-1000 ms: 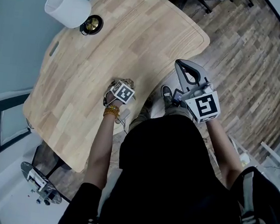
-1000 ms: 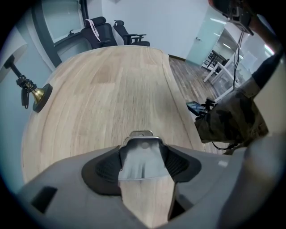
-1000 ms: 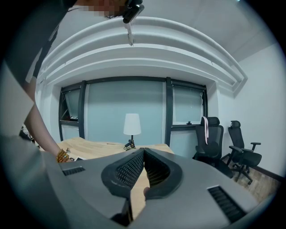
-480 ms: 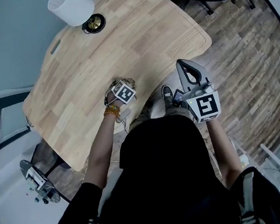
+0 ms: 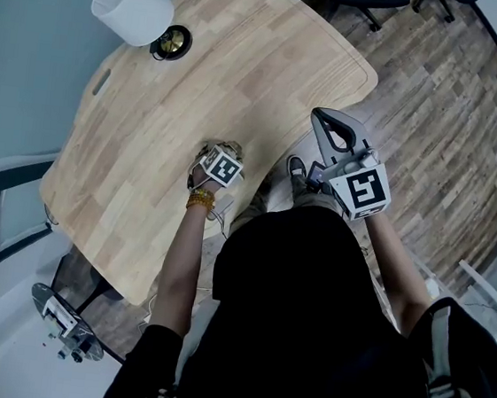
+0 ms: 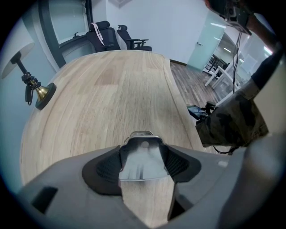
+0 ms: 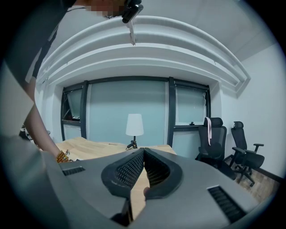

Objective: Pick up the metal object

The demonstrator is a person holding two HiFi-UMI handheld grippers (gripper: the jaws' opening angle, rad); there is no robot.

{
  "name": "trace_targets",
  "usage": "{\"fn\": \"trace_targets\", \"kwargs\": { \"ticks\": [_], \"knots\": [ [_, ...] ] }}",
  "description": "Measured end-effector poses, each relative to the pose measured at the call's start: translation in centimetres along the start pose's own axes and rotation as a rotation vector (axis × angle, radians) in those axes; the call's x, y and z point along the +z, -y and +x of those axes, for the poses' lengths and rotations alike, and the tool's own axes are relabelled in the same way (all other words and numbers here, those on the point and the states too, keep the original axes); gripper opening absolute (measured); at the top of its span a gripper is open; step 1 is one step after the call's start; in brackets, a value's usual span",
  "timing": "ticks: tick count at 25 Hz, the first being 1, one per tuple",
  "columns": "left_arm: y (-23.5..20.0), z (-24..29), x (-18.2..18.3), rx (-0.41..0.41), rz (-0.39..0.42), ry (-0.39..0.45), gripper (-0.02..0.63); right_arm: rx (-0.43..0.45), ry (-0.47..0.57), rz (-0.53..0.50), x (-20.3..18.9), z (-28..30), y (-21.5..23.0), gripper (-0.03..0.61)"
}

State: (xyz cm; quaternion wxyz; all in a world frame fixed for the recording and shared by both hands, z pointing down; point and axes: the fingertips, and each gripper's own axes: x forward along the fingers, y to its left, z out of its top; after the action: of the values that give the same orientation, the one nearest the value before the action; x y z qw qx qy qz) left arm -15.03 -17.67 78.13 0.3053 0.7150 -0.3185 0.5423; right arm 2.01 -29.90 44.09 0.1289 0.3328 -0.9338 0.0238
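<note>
— Lamp end first: what stands at the far left of your table?
— My white drum-shaded lamp (image 5: pixel 132 9) on its round brass base (image 5: pixel 171 42), at the far corner of the pale wooden table (image 5: pixel 245 68). Compared with a second ago, lamp and table have slid a touch to the right in the head view. Nothing on the board has shifted against it.
— And your left tool?
— My left gripper (image 5: pixel 221 157) sits over the table's near edge, on the same spot as a second ago. Its jaws are clamped on the shiny bent metal object (image 6: pixel 142 157). Each pad presses one side of it, and its looped end pokes out just beyond the tips. Bare wood shows beneath it, but whether it clears the board I cannot tell.
— Has the grip changed?
— No, it is the same wide hold as before.
— Further right?
— My right gripper (image 7: pixel 144 154) hangs off the table, over the grey-brown plank floor (image 5: pixel 437 108), where it was a second ago. Its jaws are pressed together at the tips with nothing between them. Beyond them, to the right, stand two black office chairs (image 7: pixel 243 150).
</note>
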Motion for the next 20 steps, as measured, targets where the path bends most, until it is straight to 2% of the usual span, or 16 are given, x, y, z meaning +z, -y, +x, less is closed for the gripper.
{"fn": "trace_targets", "kwargs": {
  "ticks": [9,20],
  "knots": [
    [-0.7,-0.9,-0.6,0.026,-0.042,0.025,0.298,0.008,-0.003,-0.006,0.1,0.0,-0.2,0.003],
    [-1.4,-3.6,1.1,0.074,-0.065,0.121,0.298,0.027,-0.002,-0.014,0.3,0.2,-0.6,0.003]
  ]
}}
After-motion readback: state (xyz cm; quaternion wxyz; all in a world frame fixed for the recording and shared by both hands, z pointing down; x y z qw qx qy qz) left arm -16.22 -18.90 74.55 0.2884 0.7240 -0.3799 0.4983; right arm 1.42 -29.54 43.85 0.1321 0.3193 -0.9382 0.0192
